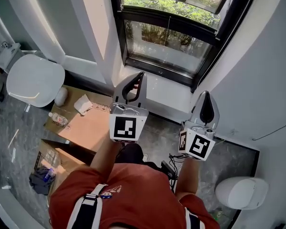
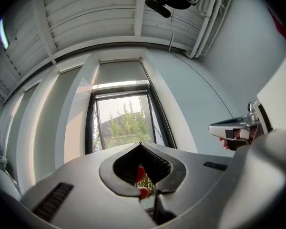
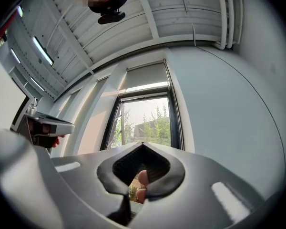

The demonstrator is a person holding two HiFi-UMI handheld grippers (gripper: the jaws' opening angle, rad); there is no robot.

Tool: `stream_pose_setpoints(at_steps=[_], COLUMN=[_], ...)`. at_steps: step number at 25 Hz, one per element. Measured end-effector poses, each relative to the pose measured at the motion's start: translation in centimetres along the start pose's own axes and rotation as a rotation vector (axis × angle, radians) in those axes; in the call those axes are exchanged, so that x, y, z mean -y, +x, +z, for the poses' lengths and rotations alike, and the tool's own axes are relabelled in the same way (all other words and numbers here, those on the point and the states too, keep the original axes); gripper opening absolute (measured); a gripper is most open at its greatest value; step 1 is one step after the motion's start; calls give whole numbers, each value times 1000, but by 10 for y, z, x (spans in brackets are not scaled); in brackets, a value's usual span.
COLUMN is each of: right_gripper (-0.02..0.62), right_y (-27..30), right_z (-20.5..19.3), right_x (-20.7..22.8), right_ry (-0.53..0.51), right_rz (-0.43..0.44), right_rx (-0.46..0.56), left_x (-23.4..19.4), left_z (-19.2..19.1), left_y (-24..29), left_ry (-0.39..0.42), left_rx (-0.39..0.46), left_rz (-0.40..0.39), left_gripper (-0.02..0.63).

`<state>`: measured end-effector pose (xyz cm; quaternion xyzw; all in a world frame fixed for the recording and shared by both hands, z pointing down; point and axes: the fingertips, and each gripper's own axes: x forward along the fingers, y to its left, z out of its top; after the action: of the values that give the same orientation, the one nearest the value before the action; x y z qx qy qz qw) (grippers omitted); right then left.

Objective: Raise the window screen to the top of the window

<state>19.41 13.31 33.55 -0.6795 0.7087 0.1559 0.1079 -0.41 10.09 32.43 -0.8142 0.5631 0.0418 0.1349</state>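
Observation:
The black-framed window (image 1: 169,44) is ahead of me, with trees behind the glass. In both gripper views a grey roller screen (image 2: 120,73) (image 3: 145,76) covers only the upper part of the window, and its bottom bar (image 2: 119,85) hangs above the clear pane. A thin cord (image 1: 169,27) runs down in front of the glass. My left gripper (image 1: 142,75) (image 2: 140,144) is shut and empty, held short of the sill and pointing at the window. My right gripper (image 1: 206,94) (image 3: 143,144) is beside it, also shut with nothing in it.
A white sill (image 1: 157,87) runs under the window. At the left stand a white chair (image 1: 35,80) and an open cardboard box (image 1: 86,123) with a water bottle (image 1: 57,119). A white rounded object (image 1: 240,192) sits on the floor at the lower right.

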Motion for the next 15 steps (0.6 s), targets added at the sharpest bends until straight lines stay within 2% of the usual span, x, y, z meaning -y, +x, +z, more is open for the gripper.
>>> stream_pose_setpoints(at_steps=[15], right_gripper=[10], right_y=[43], right_z=[-21], right_x=[5], right_ry=[13], right_rz=[25], right_rx=[11], left_x=[-4], left_z=[-12], left_y=[39], left_ry=[17], left_rx=[12], left_rz=[16], left_gripper=[6])
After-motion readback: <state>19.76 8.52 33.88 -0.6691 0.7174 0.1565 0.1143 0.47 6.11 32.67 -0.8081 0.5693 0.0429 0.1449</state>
